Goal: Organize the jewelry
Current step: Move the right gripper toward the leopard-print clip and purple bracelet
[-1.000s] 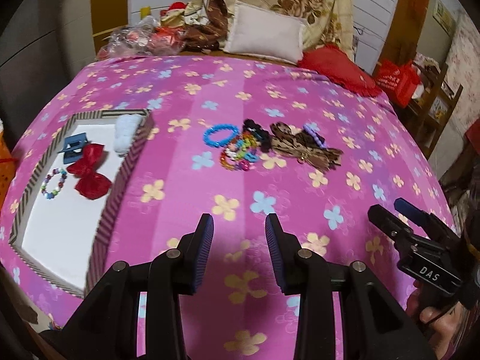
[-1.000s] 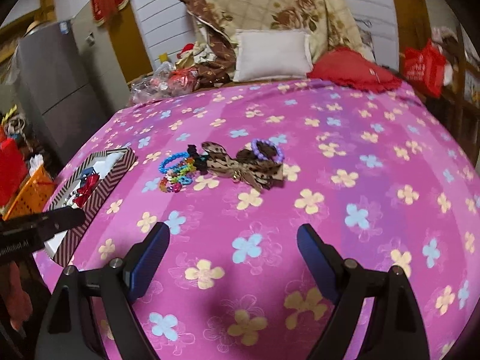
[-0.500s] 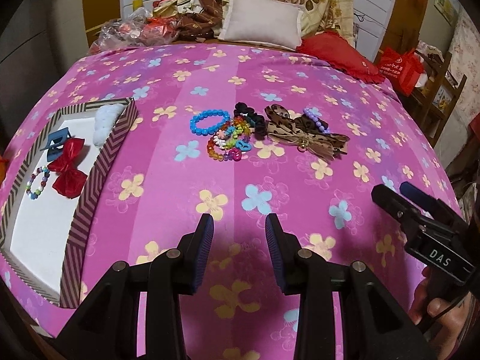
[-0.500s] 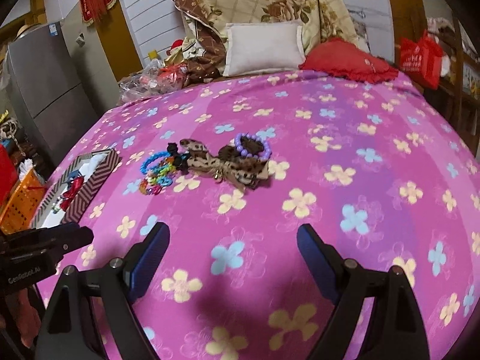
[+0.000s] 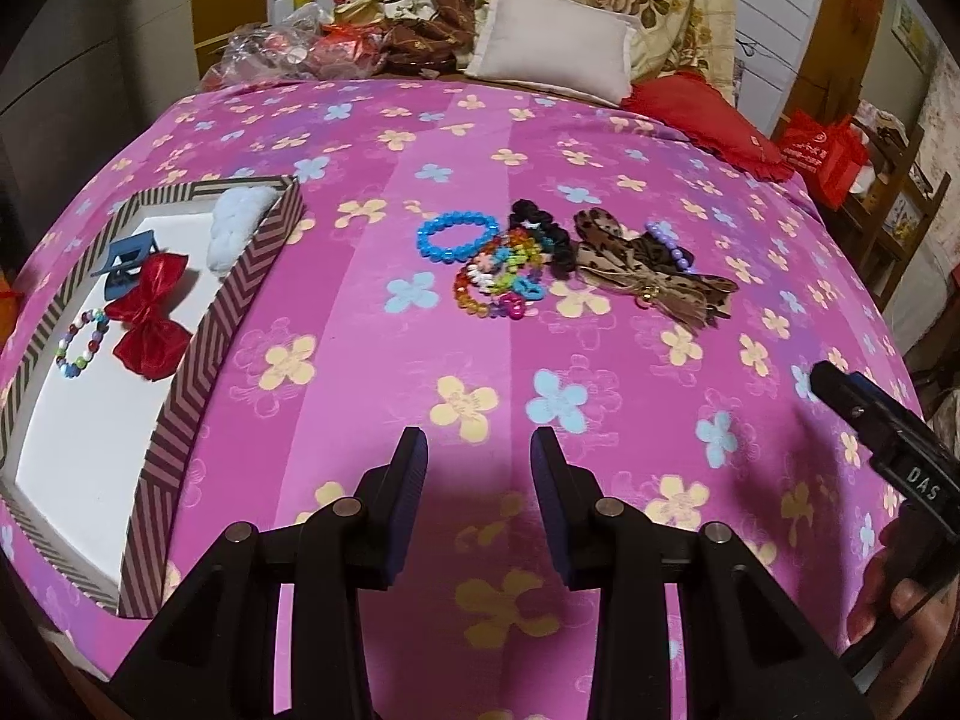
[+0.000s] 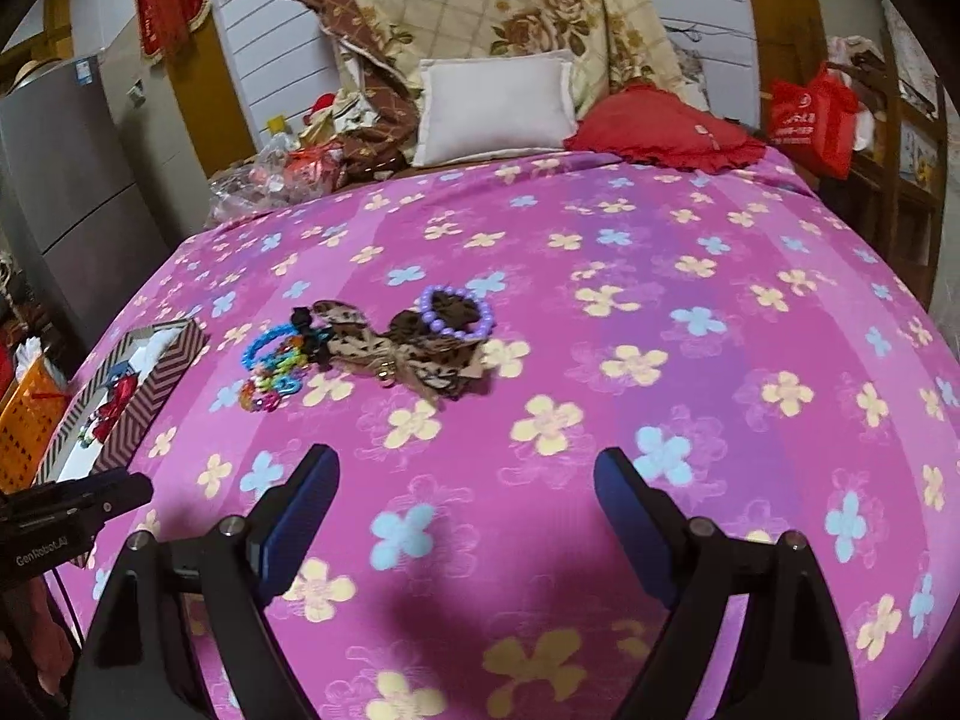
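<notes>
Hovering over the bed, I hold both tongs empty: my left tongs point(image 5: 479, 456) with a narrow gap between the pads, my right tongs point(image 6: 467, 480) spread wide. Neither touches anything.

What's left to sort lies in one cluster on the pink flowered bedspread point(image 5: 540, 144), ahead of both tongs and well apart from the striped box point(image 5: 198, 354) at the bed's left edge. I count one blue bead bracelet point(image 5: 457, 235), one black scrunchie point(image 5: 540, 231), one leopard-print bow point(image 5: 645, 273), one purple bead bracelet point(image 6: 457, 315) resting on that bow, and a tangle of multicoloured bead bracelets point(image 5: 501, 282) whose number I cannot tell.

Inside the box I count four things: a blue claw clip point(image 5: 129, 261), a red bow point(image 5: 150, 315), a small multicoloured bracelet point(image 5: 81, 342) and a fluffy white piece point(image 5: 237, 225).

I judge everything here light. The bracelets look hard-beaded and slippery, likely on elastic, so I would pinch across one side of the ring. The bow is soft cloth; its knotted centre seems the firmest hold. The blue bracelet lies a little clear, touching the tangle on one side.
</notes>
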`<state>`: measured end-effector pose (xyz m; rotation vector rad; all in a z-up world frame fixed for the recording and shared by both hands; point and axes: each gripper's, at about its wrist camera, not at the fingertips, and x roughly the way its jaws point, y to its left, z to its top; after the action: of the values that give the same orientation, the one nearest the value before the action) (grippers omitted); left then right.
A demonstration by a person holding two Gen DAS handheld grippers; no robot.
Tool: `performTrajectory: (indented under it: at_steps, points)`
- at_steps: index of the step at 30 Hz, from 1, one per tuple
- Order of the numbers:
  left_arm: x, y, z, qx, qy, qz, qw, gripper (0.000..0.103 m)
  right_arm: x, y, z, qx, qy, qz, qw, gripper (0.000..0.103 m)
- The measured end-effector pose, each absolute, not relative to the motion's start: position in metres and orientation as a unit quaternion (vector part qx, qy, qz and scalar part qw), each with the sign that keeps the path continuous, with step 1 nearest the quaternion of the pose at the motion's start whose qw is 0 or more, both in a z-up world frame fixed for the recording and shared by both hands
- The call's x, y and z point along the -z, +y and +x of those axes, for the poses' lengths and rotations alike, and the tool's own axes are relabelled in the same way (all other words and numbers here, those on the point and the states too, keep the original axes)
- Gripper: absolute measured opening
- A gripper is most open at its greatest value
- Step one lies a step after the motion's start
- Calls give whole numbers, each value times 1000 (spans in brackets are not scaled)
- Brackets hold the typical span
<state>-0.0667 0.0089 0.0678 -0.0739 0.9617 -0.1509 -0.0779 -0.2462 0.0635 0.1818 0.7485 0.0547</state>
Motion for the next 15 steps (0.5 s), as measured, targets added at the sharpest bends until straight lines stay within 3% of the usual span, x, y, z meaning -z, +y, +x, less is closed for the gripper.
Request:
performTrajectory:
  at_steps: [15]
  points:
    - [-52, 36, -16, 57, 480, -71, 872, 23, -44, -236, -67, -34, 383, 75, 920, 90]
